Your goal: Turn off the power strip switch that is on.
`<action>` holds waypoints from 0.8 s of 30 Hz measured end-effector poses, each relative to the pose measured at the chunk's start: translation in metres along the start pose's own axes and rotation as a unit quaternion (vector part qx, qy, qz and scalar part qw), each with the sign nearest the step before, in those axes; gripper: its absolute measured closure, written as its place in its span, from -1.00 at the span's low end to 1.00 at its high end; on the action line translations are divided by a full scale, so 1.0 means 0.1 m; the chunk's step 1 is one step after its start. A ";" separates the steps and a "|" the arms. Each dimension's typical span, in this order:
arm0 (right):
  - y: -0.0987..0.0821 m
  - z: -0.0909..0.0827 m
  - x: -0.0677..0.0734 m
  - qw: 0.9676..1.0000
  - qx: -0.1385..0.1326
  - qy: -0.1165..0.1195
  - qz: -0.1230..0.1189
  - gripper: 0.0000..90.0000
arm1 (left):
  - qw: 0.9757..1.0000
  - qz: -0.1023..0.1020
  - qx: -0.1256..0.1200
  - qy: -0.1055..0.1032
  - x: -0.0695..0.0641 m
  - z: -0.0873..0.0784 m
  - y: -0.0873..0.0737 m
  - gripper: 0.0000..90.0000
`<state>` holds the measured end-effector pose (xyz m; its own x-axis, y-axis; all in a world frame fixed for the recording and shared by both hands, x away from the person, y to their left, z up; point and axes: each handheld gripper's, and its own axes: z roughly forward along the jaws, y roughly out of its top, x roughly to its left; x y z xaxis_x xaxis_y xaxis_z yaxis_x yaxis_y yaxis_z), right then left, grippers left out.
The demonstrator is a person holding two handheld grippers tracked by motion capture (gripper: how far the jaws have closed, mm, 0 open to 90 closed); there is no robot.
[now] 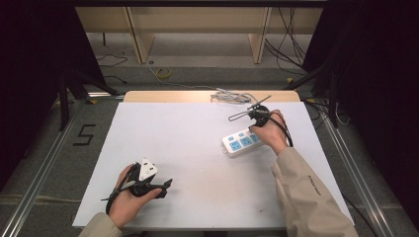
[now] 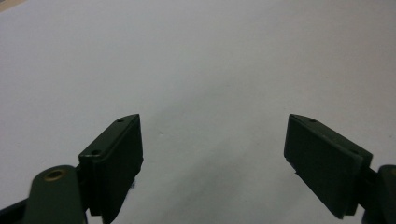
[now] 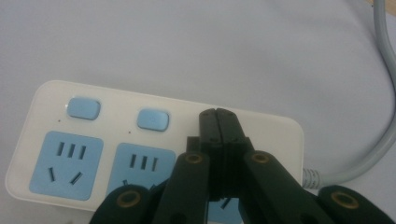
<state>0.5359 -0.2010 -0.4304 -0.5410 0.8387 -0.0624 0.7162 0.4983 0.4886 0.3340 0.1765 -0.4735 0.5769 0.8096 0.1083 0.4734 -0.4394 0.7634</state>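
Note:
A white power strip [image 1: 240, 141] with blue sockets and blue buttons [image 3: 152, 119] lies right of centre on the white table [image 1: 188, 148]. Its grey cable [image 3: 378, 135] leaves from the end nearest the right hand. My right gripper [image 3: 217, 112] is shut with nothing between its jaws. Its tips sit over the strip's top face, just right of the two visible buttons; I cannot tell whether they touch it. In the high view the right gripper [image 1: 254, 129] hangs over the strip's right end. My left gripper [image 2: 214, 119] is open wide over bare table near the front left [image 1: 165, 186].
A coil of grey cable [image 1: 231, 96] lies at the table's back edge. Metal rails [image 1: 44, 163] run along both sides of the table, and dark curtains stand left and right. A wooden frame [image 1: 141, 44] stands on the floor behind.

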 end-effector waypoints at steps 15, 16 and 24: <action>0.04 0.06 -0.04 1.000 0.006 -0.003 0.003 1.00 | 1.000 0.001 -0.001 0.000 0.00 0.00 0.00 -0.57; 0.04 0.06 -0.04 1.000 0.005 -0.004 0.004 1.00 | 1.000 0.000 -0.001 0.000 0.00 0.00 0.00 -0.57; 0.05 0.06 -0.08 1.000 0.006 -0.006 0.008 1.00 | 1.000 0.001 -0.001 0.001 0.00 0.00 0.00 -0.57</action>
<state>0.5461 -0.2038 -0.4329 -0.5251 0.8485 -0.0648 0.7292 0.4879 0.4798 0.3339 0.1766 -0.4734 0.5768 0.8095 0.1098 0.4714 -0.4396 0.7646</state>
